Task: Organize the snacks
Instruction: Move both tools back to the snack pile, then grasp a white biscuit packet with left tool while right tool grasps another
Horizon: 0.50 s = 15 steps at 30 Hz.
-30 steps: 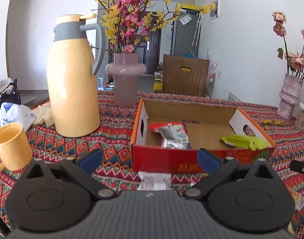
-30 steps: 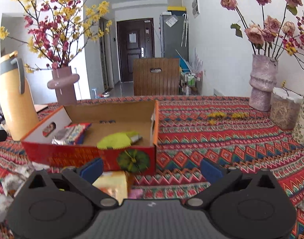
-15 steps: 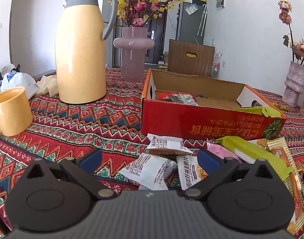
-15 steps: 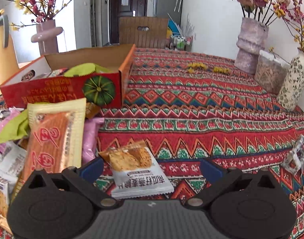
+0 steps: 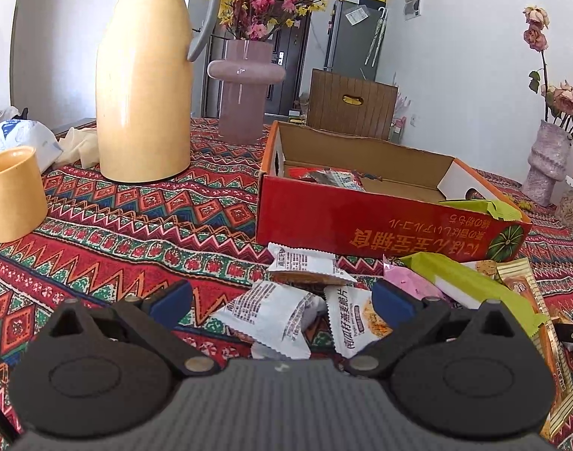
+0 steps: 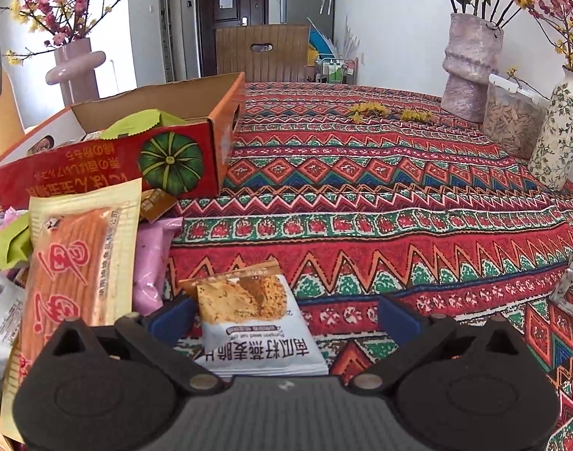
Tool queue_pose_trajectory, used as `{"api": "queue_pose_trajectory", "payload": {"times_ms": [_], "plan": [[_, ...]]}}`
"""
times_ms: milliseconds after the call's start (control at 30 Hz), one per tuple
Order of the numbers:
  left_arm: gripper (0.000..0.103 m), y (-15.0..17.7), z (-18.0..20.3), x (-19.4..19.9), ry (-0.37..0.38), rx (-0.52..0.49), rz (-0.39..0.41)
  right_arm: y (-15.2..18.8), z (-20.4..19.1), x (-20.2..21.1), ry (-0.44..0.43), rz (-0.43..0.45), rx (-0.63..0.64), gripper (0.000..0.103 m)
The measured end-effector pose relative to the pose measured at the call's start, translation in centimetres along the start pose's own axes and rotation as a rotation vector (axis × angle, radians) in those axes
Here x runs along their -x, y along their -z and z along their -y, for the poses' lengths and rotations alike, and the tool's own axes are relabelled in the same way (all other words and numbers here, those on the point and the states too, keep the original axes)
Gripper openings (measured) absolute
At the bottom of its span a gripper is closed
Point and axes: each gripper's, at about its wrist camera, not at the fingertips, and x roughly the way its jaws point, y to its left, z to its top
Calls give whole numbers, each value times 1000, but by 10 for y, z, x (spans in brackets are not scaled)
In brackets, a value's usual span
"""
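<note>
Looking along both tools, I judged the sorting barely begun. The cardboard box (image 5: pixel 365 221) sat in the middle right of the left view, and only a few snacks lay inside it: a red and silver packet (image 5: pixel 331 178) near its left end and a green wrapper (image 5: pixel 482 206) draped over its right corner. Most of the snacks remained loose on the desk (image 5: pixel 143 225) in front of the box. My left tool (image 5: pixel 281 300) was spread wide and held nothing, low over a cluster of white packets (image 5: pixel 271 312) at the lower centre of that view, with a long green bar (image 5: pixel 463 285) and a gold-edged packet (image 5: pixel 527 289) further right. My right tool (image 6: pixel 286 317) was likewise wide apart and empty, and a white oat-crisp packet (image 6: pixel 256 327) lay between its fingers at the bottom centre of the right view, not yet gripped. Left of it in that frame lay a long orange cake bar (image 6: pixel 72 270) atop a pink packet (image 6: pixel 153 259), all just beside the box front (image 6: pixel 98 161). By my reckoning nearly the whole pile remained to go in, and these two packets were the nearest candidates.
</note>
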Motion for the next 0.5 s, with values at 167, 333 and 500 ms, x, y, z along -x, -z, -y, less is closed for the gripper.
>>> {"api": "queue_pose_trajectory", "payload": {"times_ms": [167, 333, 500], "plan": [[103, 0, 1, -1, 1, -4, -5, 2, -9, 12, -25, 42, 12, 49], [103, 0, 2, -2, -22, -9, -14, 6, -14, 16, -16, 70, -23, 39], [103, -6, 2, 0, -17, -20, -33, 7, -21, 29, -26, 137, -54, 39]]}}
